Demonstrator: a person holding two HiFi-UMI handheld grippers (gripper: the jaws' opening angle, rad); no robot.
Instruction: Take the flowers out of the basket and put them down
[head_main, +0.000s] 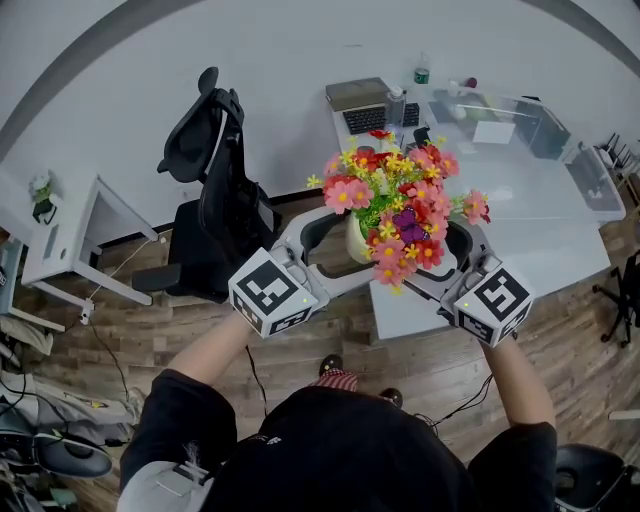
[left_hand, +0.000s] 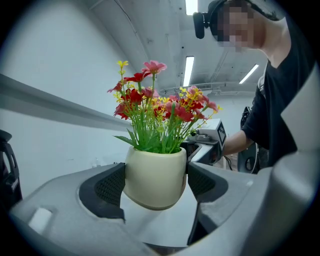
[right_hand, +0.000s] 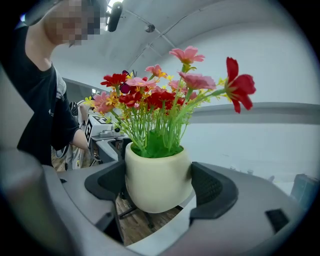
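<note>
Head view: left gripper (head_main: 345, 252) and right gripper (head_main: 436, 258) pinch flower pot (head_main: 356, 240) near office chair (head_main: 215, 200).

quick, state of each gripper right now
left gripper: shut on the flower pot, jaws against both its sides
right gripper: shut on the same flower pot

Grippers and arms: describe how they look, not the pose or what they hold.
The left gripper and right gripper are pale grey moulded plastic, with broad curved jaws lined with black textured pads. Each carries a white cube with black square markers. The person wears a black short-sleeved shirt.
</note>
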